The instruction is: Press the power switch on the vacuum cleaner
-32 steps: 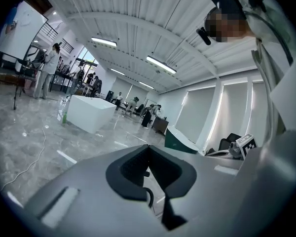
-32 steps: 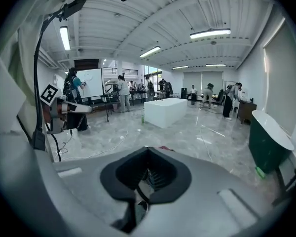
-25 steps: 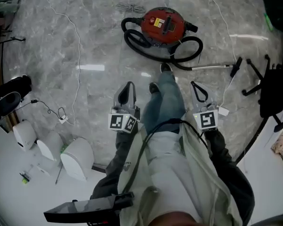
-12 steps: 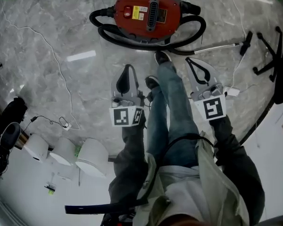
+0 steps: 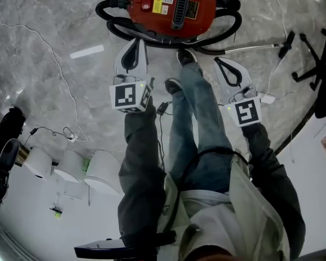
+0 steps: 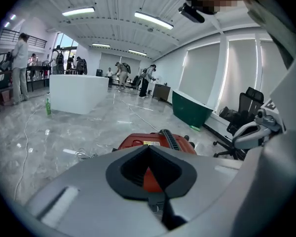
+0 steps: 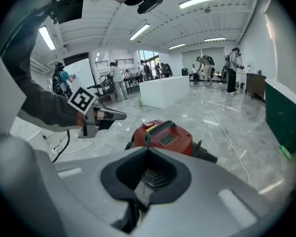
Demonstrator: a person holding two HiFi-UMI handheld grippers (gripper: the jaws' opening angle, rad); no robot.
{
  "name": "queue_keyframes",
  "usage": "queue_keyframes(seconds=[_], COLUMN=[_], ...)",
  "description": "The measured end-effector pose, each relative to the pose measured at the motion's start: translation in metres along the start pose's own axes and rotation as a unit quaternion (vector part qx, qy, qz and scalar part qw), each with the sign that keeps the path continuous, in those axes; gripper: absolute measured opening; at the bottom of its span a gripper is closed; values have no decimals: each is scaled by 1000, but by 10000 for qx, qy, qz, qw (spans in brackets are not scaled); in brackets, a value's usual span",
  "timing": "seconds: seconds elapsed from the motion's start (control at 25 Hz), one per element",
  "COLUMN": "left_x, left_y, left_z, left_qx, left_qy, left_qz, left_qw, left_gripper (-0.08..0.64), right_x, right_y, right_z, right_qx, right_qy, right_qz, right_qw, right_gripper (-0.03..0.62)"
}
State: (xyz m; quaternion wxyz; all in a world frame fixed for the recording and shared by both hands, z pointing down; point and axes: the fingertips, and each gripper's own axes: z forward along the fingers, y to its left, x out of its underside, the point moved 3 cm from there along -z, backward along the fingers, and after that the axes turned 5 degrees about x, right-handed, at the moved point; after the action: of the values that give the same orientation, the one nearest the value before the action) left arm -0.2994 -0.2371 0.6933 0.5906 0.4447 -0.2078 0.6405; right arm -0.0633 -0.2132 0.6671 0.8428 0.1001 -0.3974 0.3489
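Observation:
The red vacuum cleaner [image 5: 171, 7] stands on the marble floor at the top of the head view, ringed by its black hose [image 5: 111, 20]. A small red switch [image 5: 146, 3] sits on its top left, next to a yellow label. My left gripper [image 5: 135, 41] is shut and empty, its tip just short of the hose in front of the vacuum's left side. My right gripper [image 5: 218, 61] is shut and empty, further back by the vacuum's right side. The left gripper view looks at the vacuum [image 6: 158, 141] over its closed jaws. The right gripper view shows the vacuum [image 7: 163, 137], the switch [image 7: 149, 126] and the left gripper [image 7: 116, 115].
The person's legs and shoes [image 5: 187, 64] stand between the grippers. A metal wand [image 5: 250, 48] lies right of the vacuum, with an office chair base [image 5: 315, 64] beyond it. A white cable [image 5: 49, 42] runs over the floor at left. White bins [image 5: 70, 165] stand at lower left.
The person has stepped closer to the vacuum. My left gripper has reached forward, from beside the knee to just short of the hose. The right gripper has kept its place beside the leg.

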Motion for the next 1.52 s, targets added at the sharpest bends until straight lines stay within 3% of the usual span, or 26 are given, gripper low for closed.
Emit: queue_keyframes(seconds=[0.28, 0.56, 0.84, 1.04, 1.24, 1.52], left_x=[-6, 15, 9, 12, 22, 15], left_y=[21, 28, 32, 36, 36, 38], left_z=[67, 105, 105, 108, 112, 110], left_qx=[16, 105, -27, 76, 128, -78], left_qy=[623, 1198, 1157, 1342, 1942, 1547], left_qz=[296, 610, 627, 126, 291, 560], left_qw=[9976, 9909, 9913, 9908, 9805, 9863], left_gripper=[3, 3, 3, 3, 3, 3], right_x=[-5, 10, 2, -16, -28, -39], right_y=[-2, -2, -15, -21, -19, -13], right_z=[-4, -5, -13, -21, -31, -46], right_qx=[-101, -167, -45, 45, 50, -106], right_qy=[53, 187, 223, 228, 282, 277], right_qz=[-23, 123, 107, 64, 20, -30], right_qw=[9999, 9996, 9997, 9997, 9996, 9996], right_gripper=[0, 1, 0, 0, 0, 0])
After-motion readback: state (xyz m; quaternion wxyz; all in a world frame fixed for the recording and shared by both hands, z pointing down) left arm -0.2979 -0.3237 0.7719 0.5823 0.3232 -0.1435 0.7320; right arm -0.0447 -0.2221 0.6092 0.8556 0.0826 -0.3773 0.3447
